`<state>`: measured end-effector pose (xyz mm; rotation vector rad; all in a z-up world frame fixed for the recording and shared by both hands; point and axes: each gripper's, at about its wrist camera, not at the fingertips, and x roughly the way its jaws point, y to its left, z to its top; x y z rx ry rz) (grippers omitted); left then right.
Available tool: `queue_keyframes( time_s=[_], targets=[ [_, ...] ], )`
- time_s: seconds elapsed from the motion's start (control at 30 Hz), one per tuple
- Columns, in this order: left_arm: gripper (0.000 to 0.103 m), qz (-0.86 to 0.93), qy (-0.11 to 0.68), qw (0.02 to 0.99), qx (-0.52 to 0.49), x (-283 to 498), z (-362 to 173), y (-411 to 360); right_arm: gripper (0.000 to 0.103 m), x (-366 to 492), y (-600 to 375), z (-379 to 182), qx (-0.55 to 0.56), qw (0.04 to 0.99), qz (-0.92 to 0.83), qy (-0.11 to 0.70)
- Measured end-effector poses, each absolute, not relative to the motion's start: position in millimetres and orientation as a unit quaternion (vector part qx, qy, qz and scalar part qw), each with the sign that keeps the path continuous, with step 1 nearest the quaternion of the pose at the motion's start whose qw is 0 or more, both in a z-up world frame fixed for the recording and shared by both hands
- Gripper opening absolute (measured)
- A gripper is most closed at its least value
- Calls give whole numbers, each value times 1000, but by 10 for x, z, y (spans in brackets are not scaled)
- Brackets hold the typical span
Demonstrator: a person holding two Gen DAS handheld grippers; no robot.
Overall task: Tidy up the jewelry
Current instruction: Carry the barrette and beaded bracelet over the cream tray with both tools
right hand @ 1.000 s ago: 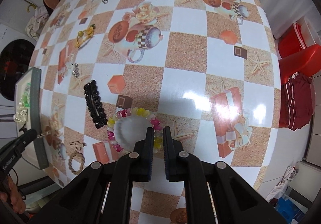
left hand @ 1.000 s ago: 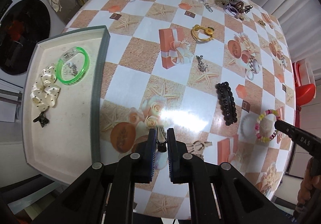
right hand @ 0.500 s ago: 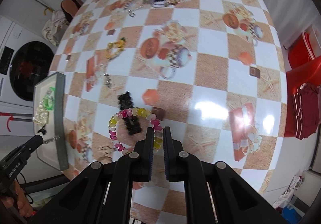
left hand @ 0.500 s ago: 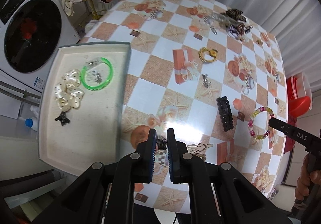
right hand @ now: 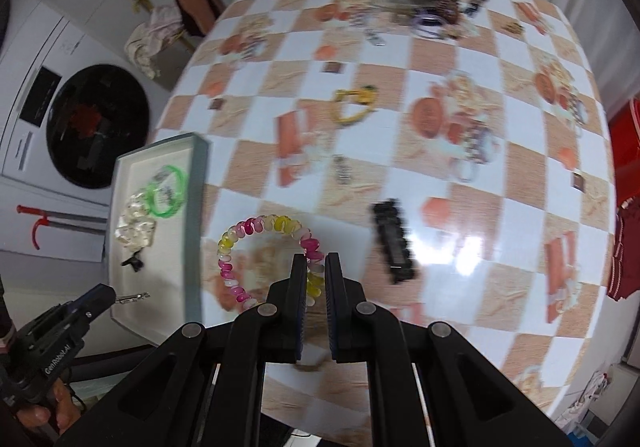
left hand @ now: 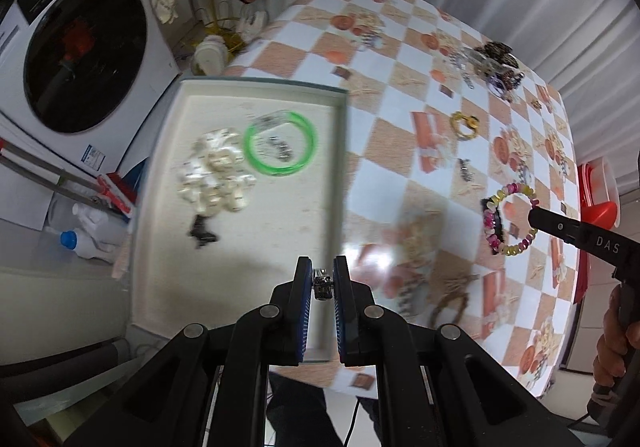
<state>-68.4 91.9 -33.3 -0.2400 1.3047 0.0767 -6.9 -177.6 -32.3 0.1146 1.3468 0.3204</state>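
My left gripper (left hand: pixel 322 279) is shut on a small metal hair clip (left hand: pixel 322 286) and holds it above the near right part of the cream tray (left hand: pixel 240 287). The tray holds a green bangle (left hand: pixel 280 143), a cream scrunchie (left hand: pixel 214 177) and a small dark clip (left hand: pixel 202 233). My right gripper (right hand: pixel 316 271) is shut on a pink and yellow bead bracelet (right hand: pixel 240 239) and holds it above the table, just right of the tray (right hand: pixel 120 287). The bracelet (left hand: pixel 510 219) and the right gripper also show in the left wrist view.
On the chequered table lie a black hair clip (right hand: pixel 394 243), a yellow ring-shaped piece (right hand: pixel 354 105), a small metal charm (right hand: pixel 342 169) and a pile of hair accessories (right hand: pixel 428 3) at the far edge. A washing machine (left hand: pixel 80 55) stands left of the table.
Both grippers have lifted and moved left toward the tray. The left one, with the metal clip, is now over the tray. The right one carried the bracelet up off the table.
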Motion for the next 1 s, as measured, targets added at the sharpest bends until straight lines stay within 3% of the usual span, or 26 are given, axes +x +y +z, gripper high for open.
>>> queue_keyframes(
  time_s=[0.47, 1.0],
  targets=[
    [16, 63, 631, 762, -132, -1022, -753, 1793, 9, -368, -355, -529, -10, 741, 225, 632],
    [16, 70, 660, 742, -95, -749, -1381, 1907, 9, -341, 318, -1179, -78, 707, 230, 664]
  ],
)
